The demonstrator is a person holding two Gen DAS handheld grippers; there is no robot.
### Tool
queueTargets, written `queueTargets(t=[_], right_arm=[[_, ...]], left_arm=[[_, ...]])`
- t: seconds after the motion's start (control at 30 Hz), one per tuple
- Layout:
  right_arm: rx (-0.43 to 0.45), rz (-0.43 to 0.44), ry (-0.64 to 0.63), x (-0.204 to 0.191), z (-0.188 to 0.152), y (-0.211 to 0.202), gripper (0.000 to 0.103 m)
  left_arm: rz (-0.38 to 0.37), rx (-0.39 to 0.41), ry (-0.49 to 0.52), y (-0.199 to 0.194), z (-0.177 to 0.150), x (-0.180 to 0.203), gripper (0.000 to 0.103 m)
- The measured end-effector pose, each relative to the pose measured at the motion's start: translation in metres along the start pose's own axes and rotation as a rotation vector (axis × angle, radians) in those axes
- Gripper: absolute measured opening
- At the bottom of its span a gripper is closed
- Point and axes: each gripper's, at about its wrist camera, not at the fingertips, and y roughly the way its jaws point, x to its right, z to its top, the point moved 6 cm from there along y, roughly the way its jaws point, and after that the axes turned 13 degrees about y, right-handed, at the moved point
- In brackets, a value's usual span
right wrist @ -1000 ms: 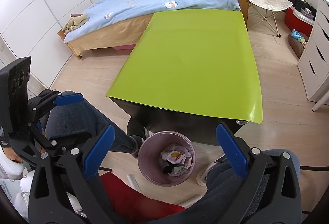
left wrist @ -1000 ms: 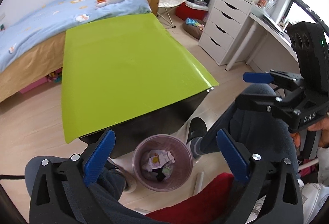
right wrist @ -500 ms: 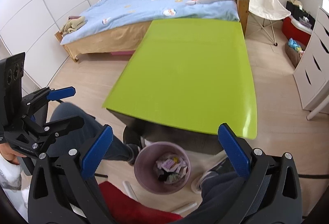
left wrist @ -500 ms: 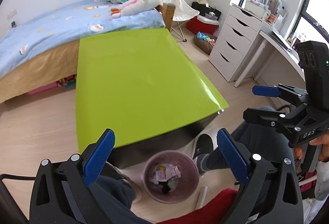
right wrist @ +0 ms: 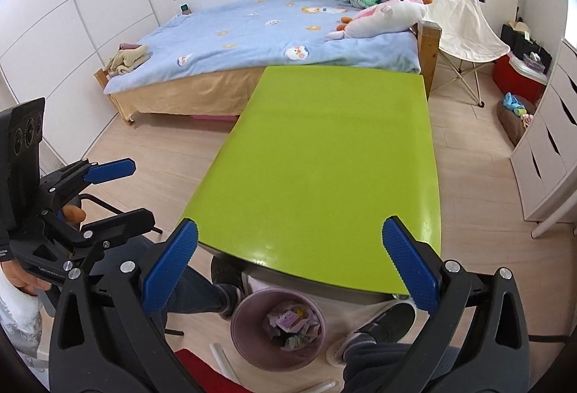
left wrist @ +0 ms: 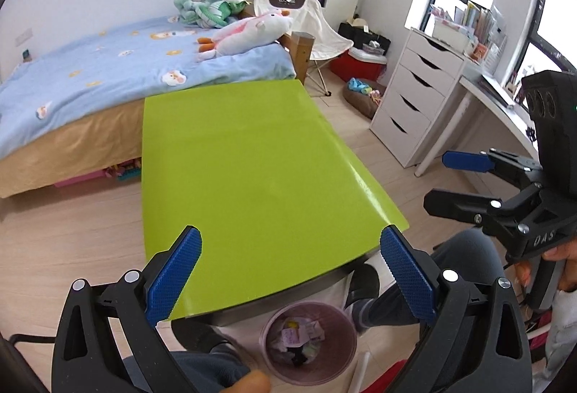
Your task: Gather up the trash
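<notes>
The left gripper (left wrist: 290,272) and right gripper (right wrist: 290,265) are both spread wide and empty above the bare green table (left wrist: 245,176). The trash (right wrist: 294,322) lies in the bin (right wrist: 242,328) on the floor, below both grippers at the table's near edge and roughly equally near each.

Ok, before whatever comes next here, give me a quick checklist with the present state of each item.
1. Left gripper empty and open: ok, nothing between the blue pads.
2. Right gripper empty and open: ok.
3. Green table free of trash: ok, no scraps show on it.
4. Bin upright on the floor beside the table's near edge: ok.
5. Trash inside the bin: ok, crumpled paper lies in it.
6. Floor free of loose trash: cannot tell; white stick-like pieces lie near the bin, and parts are hidden.
</notes>
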Motion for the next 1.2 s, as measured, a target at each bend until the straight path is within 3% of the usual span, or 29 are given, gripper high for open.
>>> queueTargets(t=[1.2], right_arm=[[-0.021,-0.009,0.005,0.004,0.005,0.013,0.1]], left_arm=[[0.005,0.01,-0.045,0.002,0.006,-0.011,0.097]])
